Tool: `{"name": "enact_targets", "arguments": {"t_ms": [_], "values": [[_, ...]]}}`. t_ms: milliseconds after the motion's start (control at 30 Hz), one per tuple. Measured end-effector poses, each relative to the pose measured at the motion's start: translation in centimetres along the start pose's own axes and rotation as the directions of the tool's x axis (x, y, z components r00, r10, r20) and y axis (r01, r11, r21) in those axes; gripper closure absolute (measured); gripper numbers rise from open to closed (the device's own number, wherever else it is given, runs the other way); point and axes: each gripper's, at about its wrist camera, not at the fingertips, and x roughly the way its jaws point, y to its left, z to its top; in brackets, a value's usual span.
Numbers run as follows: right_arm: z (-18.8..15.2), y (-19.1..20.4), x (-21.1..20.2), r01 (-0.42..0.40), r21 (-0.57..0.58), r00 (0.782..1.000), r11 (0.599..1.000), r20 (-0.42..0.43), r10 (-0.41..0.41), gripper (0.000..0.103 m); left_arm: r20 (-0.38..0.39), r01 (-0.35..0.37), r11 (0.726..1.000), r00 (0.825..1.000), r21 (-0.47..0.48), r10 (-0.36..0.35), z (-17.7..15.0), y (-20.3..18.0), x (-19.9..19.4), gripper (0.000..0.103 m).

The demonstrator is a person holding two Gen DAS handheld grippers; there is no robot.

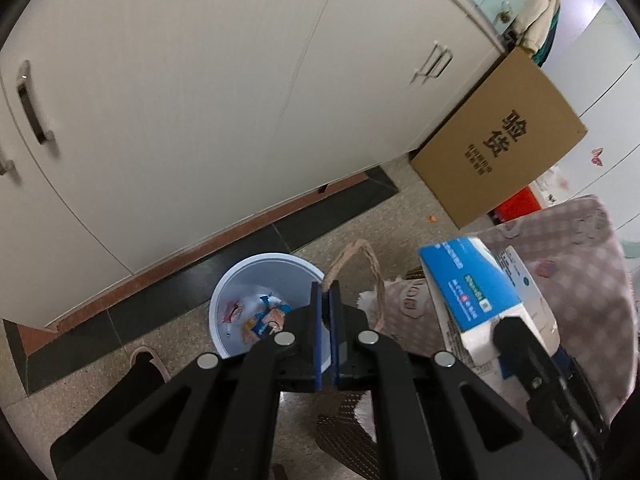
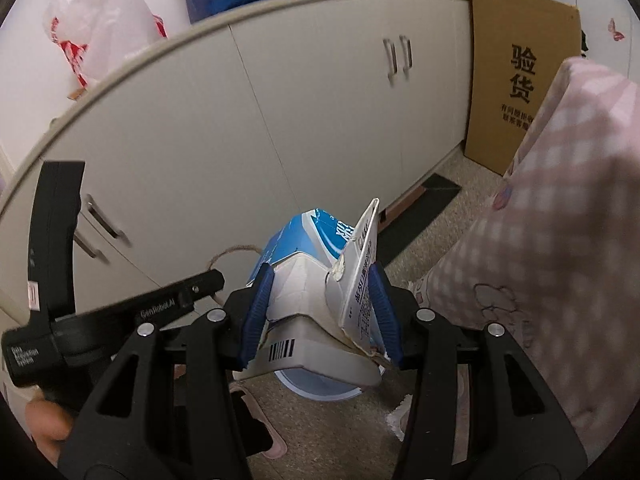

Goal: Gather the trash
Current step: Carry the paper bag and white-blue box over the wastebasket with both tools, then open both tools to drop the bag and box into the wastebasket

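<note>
A pale blue trash bin (image 1: 256, 280) stands on the floor by the cabinets, with several wrappers inside. My left gripper (image 1: 328, 296) is shut on a brown twine handle (image 1: 360, 264) of a bag, just right of the bin. My right gripper (image 2: 320, 300) is shut on a crushed blue and white carton (image 2: 312, 280), held above the bin, whose rim (image 2: 320, 392) shows below it. The carton (image 1: 476, 296) and the right gripper also show at the right of the left wrist view.
White cabinets (image 1: 180, 100) run behind the bin. A cardboard box (image 1: 496, 140) leans at their right end. A pink checked bedspread (image 2: 552, 240) fills the right side. Slippers (image 2: 256, 432) lie on the floor near the bin.
</note>
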Motion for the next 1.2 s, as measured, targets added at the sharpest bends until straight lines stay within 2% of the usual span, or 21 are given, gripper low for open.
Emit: {"name": "enact_targets", "arguments": {"t_ms": [133, 167, 200, 233, 267, 600, 1200], "values": [[-0.4, -0.3, 2.0, 0.02, 0.005, 1.0, 1.0, -0.024, -0.02, 0.055, -0.036, -0.009, 1.0, 0.999, -0.009, 0.009, 0.4, 0.9, 2.1, 0.097], [-0.5, -0.4, 2.4, 0.025, 0.006, 0.999, 1.0, -0.03, -0.025, 0.055, -0.054, -0.009, 1.0, 0.999, -0.007, 0.009, 0.4, 1.0, 2.7, 0.087], [-0.6, -0.6, 2.8, 0.028, 0.011, 0.999, 1.0, -0.037, -0.027, 0.055, -0.067, -0.02, 1.0, 0.998, -0.008, 0.019, 0.5, 1.2, 3.3, 0.06], [-0.7, -0.6, 3.1, 0.031, 0.013, 0.999, 0.999, -0.041, -0.03, 0.055, -0.07, -0.031, 0.999, 0.997, -0.009, 0.031, 0.4, 1.3, 3.6, 0.046], [-0.7, -0.6, 3.4, 0.033, 0.014, 0.998, 0.999, -0.045, -0.033, 0.055, -0.067, -0.04, 0.999, 0.997, -0.004, 0.04, 0.3, 1.4, 3.8, 0.038], [-1.8, 0.0, 5.1, 0.03, 0.013, 0.996, 0.999, -0.086, -0.029, 0.054, -0.089, -0.089, 0.996, 0.992, 0.025, 0.091, -1.3, 2.1, 4.8, 0.038], [-1.5, 0.7, 6.5, 0.003, 0.022, 0.997, 1.0, -0.079, -0.001, 0.052, -0.047, -0.2, 0.98, 0.979, 0.011, 0.2, -1.8, 4.7, 3.6, 0.033]]}}
